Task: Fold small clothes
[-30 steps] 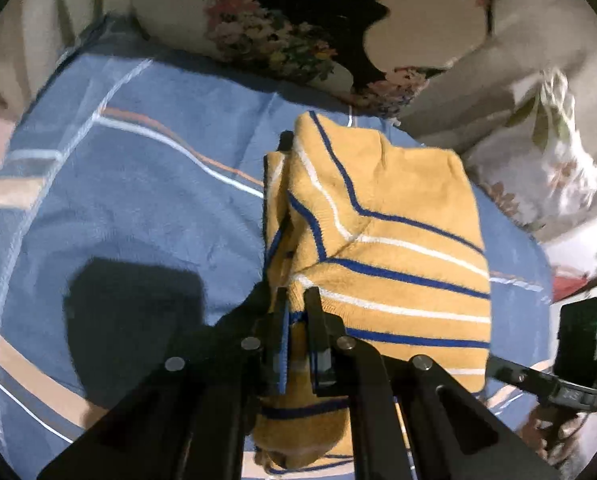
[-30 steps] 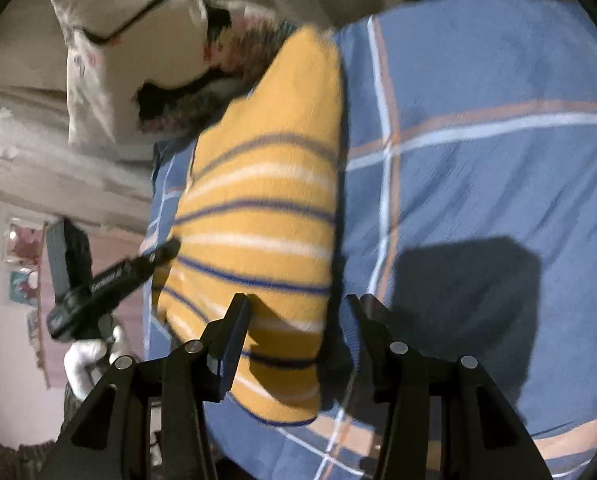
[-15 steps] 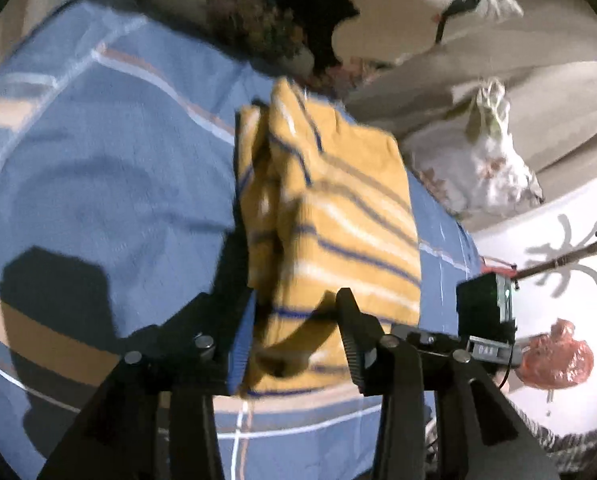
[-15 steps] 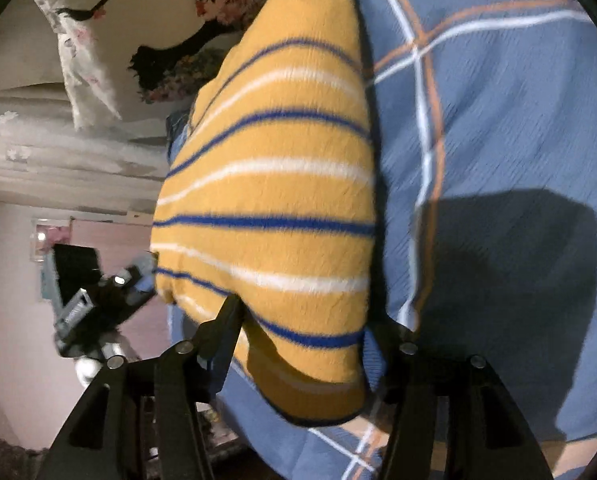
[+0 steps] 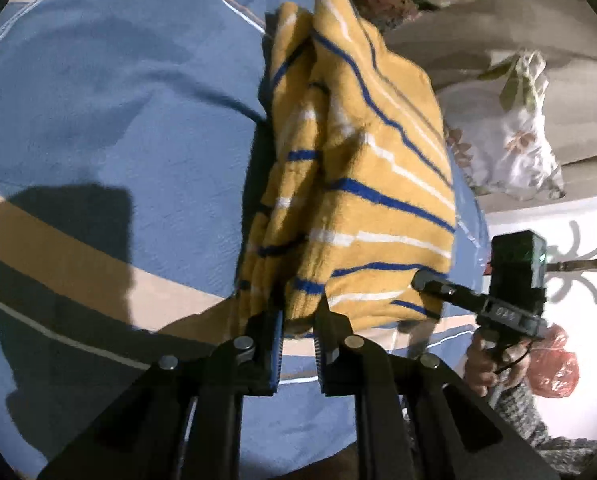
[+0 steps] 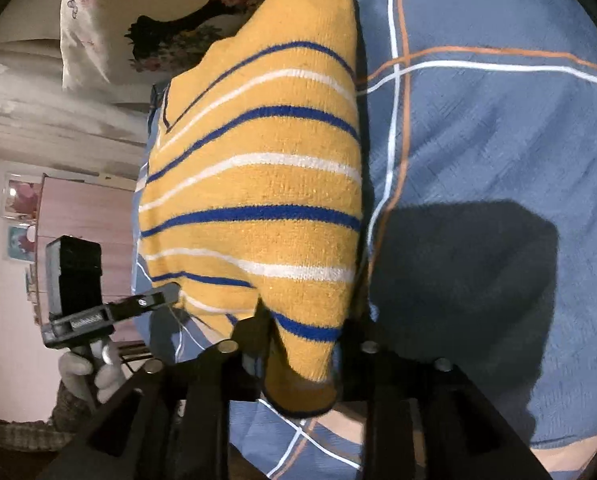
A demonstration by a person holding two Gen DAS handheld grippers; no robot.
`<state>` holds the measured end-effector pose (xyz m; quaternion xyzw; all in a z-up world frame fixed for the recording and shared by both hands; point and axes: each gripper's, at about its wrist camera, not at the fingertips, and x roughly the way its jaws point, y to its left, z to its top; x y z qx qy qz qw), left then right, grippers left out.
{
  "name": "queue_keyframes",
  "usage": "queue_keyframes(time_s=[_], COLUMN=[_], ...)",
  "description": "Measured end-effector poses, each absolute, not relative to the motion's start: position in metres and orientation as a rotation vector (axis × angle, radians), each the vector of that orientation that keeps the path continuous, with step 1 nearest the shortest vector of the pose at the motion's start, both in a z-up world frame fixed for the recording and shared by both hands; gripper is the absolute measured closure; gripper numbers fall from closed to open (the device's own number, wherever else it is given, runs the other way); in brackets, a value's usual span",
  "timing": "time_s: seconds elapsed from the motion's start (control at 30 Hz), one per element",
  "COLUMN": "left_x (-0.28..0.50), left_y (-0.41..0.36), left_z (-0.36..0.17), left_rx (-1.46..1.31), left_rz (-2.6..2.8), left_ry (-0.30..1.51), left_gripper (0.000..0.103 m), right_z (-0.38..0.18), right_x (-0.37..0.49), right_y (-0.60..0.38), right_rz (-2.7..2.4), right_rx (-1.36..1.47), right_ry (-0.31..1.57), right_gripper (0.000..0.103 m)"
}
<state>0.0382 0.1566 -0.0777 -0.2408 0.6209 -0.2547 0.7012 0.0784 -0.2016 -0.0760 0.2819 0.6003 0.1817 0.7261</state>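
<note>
A yellow sweater (image 5: 370,184) with blue and white stripes lies folded on the blue bed sheet (image 5: 98,120). My left gripper (image 5: 300,314) is at the sweater's near left corner. Its jaws are closing, and the bunched corner fills the gap between the pads. In the right wrist view the same sweater (image 6: 258,184) runs away from me. My right gripper (image 6: 302,322) is closing on the near right corner, which is squeezed between its fingers. Each view shows one of the other gripper's fingers (image 5: 434,288) (image 6: 154,300) reaching to the sweater's far near-edge corner.
Floral pillows (image 5: 514,148) (image 6: 82,24) lie beyond the sweater at the head of the bed. A person's hand (image 5: 486,364) holds the right tool, and a gloved hand (image 6: 86,368) holds the left. A red bag (image 5: 554,364) and a pink wardrobe (image 6: 86,216) stand off the bed.
The left gripper let go of the sweater's edge, opened, shifted down to the near corner and narrowed onto it. The right jaws drew in around the other near corner.
</note>
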Motion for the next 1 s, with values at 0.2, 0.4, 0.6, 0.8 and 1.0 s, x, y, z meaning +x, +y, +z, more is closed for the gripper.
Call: queue_keyframes(time_s=[0.2,0.4,0.6,0.8,1.0], left_x=[0.042,0.088,0.133,0.140,0.130], left_y=[0.186,0.149,0.095,0.097,0.134], left_z=[-0.034,0.002,-0.022,-0.045,-0.035], left_rx=[-0.447,-0.380,-0.286,-0.270,-0.428], left_rz=[-0.548,-0.585,-0.558,-0.535,-0.558], left_ry=[1.263,1.118,1.132,1.154,1.120], left_gripper=[0.090,0.088,0.069,0.069,0.062], right_z=[-0.029,-0.001,-0.031,-0.032,-0.028], right_x=[0.072,0.112,0.147,0.156,0.142], right_y=[-0.229,-0.215,-0.188,-0.191,-0.209], right_rz=[0.308,0.313,0.301,0.280,0.254], right_rx=[0.555,0.541,0.533,0.549,0.621], right_ry=[1.189,1.066,1.114,1.118,1.070], right_gripper=[0.073,0.073,0.073,0.073,0.058])
